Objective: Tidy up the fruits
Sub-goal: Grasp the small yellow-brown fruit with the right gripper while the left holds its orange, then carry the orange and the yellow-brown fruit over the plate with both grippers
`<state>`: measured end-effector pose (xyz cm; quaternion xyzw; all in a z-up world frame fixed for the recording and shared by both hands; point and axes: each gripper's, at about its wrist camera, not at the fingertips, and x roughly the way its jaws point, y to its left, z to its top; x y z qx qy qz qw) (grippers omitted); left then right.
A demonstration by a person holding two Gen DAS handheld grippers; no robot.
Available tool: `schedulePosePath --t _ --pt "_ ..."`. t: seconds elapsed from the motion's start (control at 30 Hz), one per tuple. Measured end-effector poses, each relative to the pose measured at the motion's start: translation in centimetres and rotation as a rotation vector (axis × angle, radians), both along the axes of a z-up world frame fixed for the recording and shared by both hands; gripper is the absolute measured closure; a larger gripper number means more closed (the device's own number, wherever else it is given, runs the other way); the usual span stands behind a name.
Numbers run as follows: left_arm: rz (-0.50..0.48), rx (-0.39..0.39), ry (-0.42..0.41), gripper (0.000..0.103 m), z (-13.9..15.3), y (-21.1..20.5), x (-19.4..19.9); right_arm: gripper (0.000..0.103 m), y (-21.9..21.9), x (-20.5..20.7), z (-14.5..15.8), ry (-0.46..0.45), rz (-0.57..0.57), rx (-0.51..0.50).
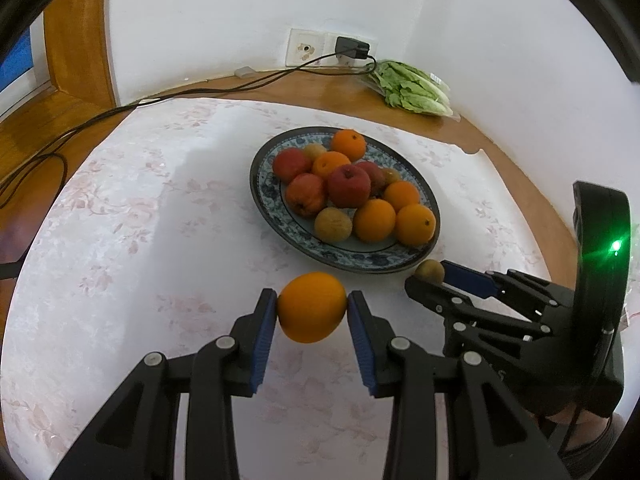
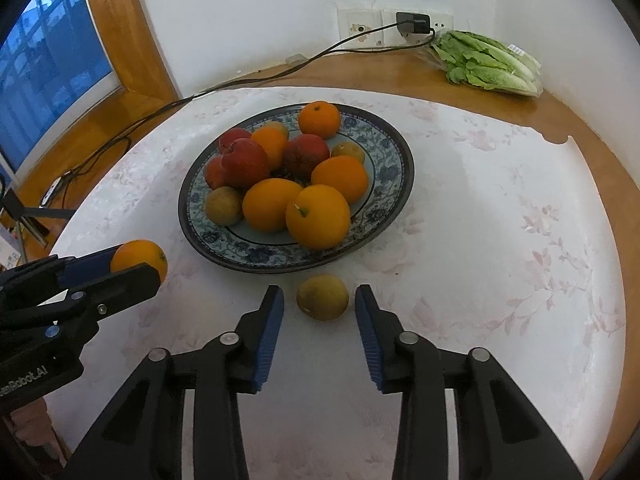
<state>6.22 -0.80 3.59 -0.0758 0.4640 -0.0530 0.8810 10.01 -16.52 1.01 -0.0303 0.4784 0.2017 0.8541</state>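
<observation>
1. The plate (image 2: 394, 184), ahead of both jaws, holds five oranges, four apples and three brown fruits.
2. The left gripper (image 1: 312, 309) is clamped on an orange (image 1: 312, 307).
3. The right gripper (image 2: 320, 308) stands apart around a brown fruit (image 2: 322, 297).

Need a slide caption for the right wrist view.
Open right gripper straddles a brownish fruit before the full fruit plate; left gripper holds an orange.

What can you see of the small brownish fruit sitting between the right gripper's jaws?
The brownish fruit is small, round, dull yellow-brown with faint speckles, and looks whole. It sits on the white floral tablecloth just in front of the blue-patterned plate, between the open jaws of the right gripper, with gaps on both sides.
</observation>
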Motion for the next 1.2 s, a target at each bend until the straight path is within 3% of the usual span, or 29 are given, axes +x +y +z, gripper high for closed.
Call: schedulePosePath --t 0.1,0.57,1.2 --pt "0.000 -0.001 0.000 0.065 0.0 0.0 0.0 0.076 0.0 0.0 0.0 -0.004 -0.001 -0.001" --pt "-0.010 0.006 -0.005 0.065 0.3 -0.4 -0.1 0.076 -1.5 -0.7 0.7 0.006 -0.017 0.062" --pt "-0.028 0.021 -0.052 0.065 2.1 -1.6 1.9 0.076 -2.0 -0.8 3.9 -0.052 -0.024 0.087"
